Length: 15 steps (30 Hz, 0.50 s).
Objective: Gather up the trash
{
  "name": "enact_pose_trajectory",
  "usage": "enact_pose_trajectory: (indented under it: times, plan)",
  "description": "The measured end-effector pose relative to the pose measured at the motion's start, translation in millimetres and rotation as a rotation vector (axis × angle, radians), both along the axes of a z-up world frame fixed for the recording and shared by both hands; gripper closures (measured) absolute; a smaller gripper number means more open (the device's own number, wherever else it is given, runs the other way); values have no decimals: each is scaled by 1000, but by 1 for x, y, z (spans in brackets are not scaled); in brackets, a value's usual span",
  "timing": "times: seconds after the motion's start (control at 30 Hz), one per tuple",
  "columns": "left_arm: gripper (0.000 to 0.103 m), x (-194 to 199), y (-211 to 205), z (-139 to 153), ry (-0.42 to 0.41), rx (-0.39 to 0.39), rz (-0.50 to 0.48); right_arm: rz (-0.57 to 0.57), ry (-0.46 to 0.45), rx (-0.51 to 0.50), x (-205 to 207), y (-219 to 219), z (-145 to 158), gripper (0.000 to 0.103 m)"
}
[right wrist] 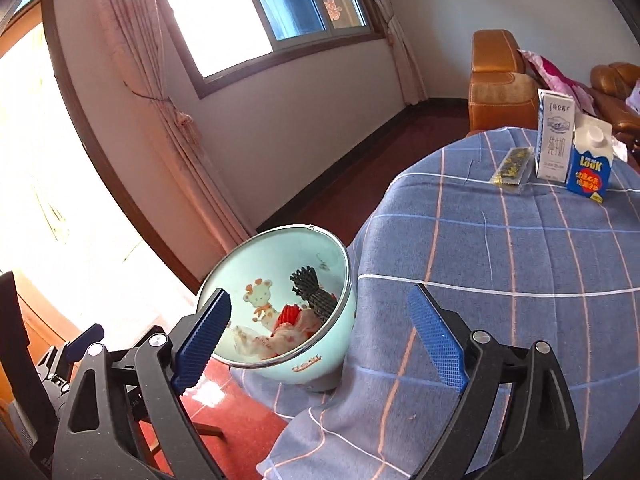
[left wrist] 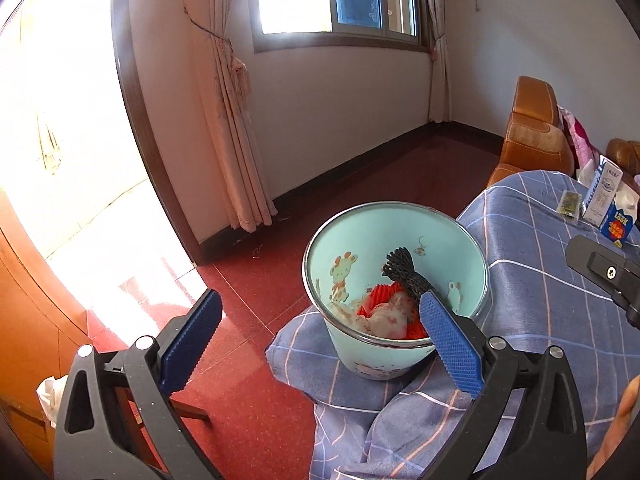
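One mint-green bin (left wrist: 352, 264) stands on the red floor (left wrist: 248, 312), pressed against the hanging edge of the blue checked cloth (left wrist: 540, 320) that covers the table. Inside it lie one black foam net (left wrist: 404, 276), one red ribbed piece (left wrist: 376, 296) and crumpled, stained white paper (left wrist: 384, 316).

On the table stand two cartons: a tall white one (right wrist: 554, 136) and, just beside it, a shorter blue one (right wrist: 590, 164). One small flat packet (right wrist: 514, 166) lies to their left. Behind them, white tissue (left wrist: 626, 200) shows.

Two tongs are in view. The left gripper (left wrist: 320, 344) is spread wide with nothing between its blue pads; the bin sits ahead, partly behind its right pad. The right gripper (right wrist: 320, 340) is also wide and empty; the bin lies behind its left pad, and the cartons are well apart, up to the right.
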State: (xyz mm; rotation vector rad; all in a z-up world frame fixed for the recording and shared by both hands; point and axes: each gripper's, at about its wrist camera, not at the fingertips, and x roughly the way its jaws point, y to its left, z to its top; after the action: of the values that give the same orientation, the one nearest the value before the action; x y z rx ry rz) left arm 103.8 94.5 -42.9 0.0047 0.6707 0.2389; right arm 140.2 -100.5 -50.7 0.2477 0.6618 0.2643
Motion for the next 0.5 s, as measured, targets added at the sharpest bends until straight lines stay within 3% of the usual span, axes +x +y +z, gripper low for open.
enact_pose_trajectory:
  times: [0.13, 0.5]
  plan:
    - [6, -21, -2, 18, -46, 8, -5, -14, -65, -29, -27, 2, 20, 12]
    - [6, -69, -15, 74, -206, 91, -24, -114, -359, -164, -103, 1, 78, 6]
